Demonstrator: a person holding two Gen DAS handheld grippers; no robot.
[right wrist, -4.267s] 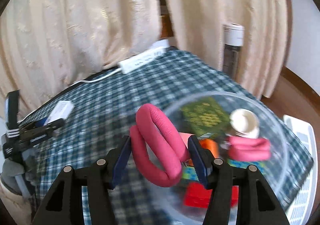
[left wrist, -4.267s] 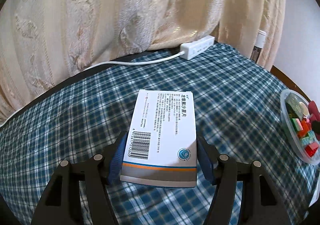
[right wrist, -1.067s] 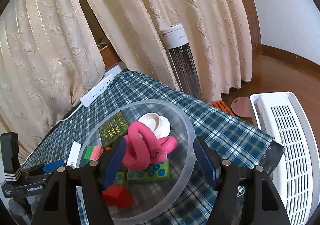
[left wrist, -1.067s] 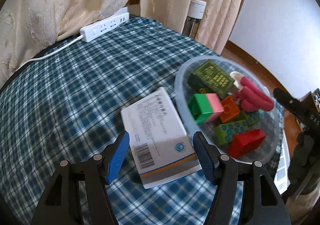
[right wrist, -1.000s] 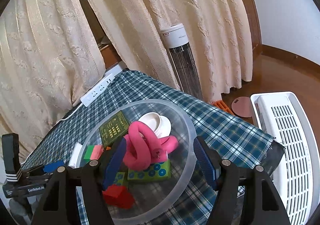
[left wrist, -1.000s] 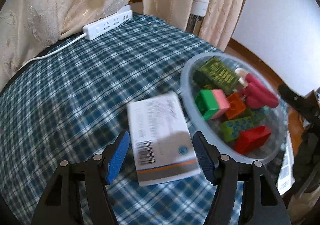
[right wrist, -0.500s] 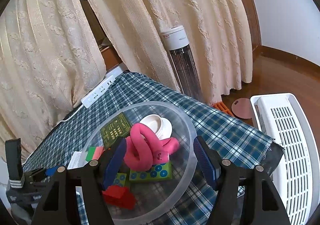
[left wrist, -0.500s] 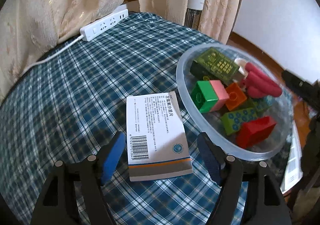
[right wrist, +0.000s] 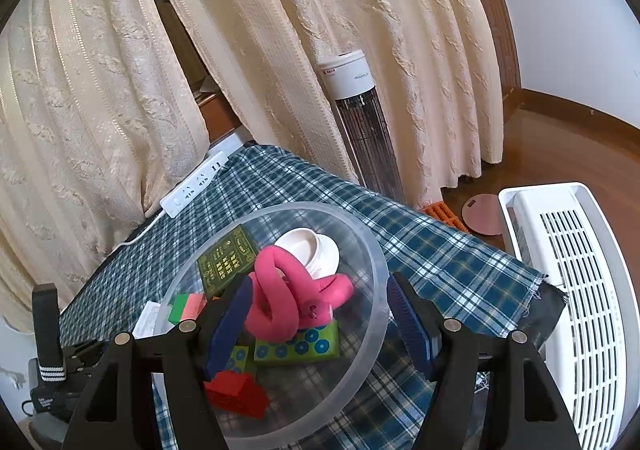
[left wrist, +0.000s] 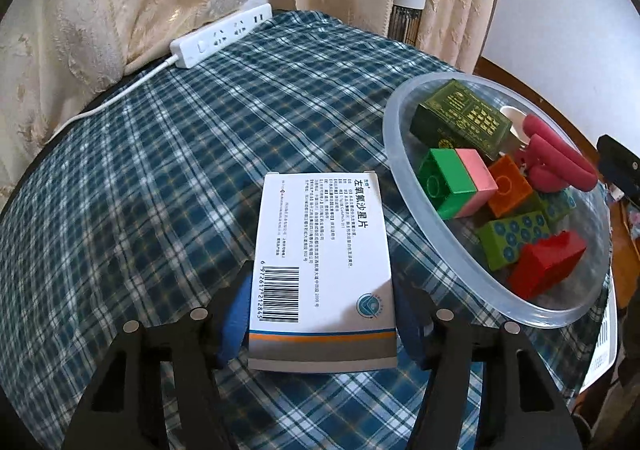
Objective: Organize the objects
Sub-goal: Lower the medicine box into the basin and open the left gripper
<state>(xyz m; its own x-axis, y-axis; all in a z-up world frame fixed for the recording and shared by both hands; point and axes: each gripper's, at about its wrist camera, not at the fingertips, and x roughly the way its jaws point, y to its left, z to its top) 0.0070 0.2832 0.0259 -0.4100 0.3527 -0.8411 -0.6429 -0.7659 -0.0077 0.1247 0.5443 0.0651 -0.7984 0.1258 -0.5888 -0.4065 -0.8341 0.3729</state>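
Note:
A white medicine box (left wrist: 322,262) lies flat on the blue checked tablecloth (left wrist: 160,185), just left of the clear plastic bowl (left wrist: 394,153). My left gripper (left wrist: 320,314) is open, its blue pads on either side of the box's near end with small gaps. The bowl (right wrist: 376,290) holds a dark green box (right wrist: 228,260), a pink looped object (right wrist: 280,298), a white cap (right wrist: 308,248) and several toy bricks. My right gripper (right wrist: 320,324) is open and empty, hovering over the bowl's near side.
A white power strip (left wrist: 220,35) with its cable lies at the table's far edge by the cream curtains. A tower heater (right wrist: 360,121) stands behind the table. A white vented appliance (right wrist: 576,290) stands to the right on the wooden floor.
My left gripper let go of the medicine box, which now lies flat beside the bowl, and has closed in around its near end. My right gripper dropped the pink loop into the bowl earlier and stays open.

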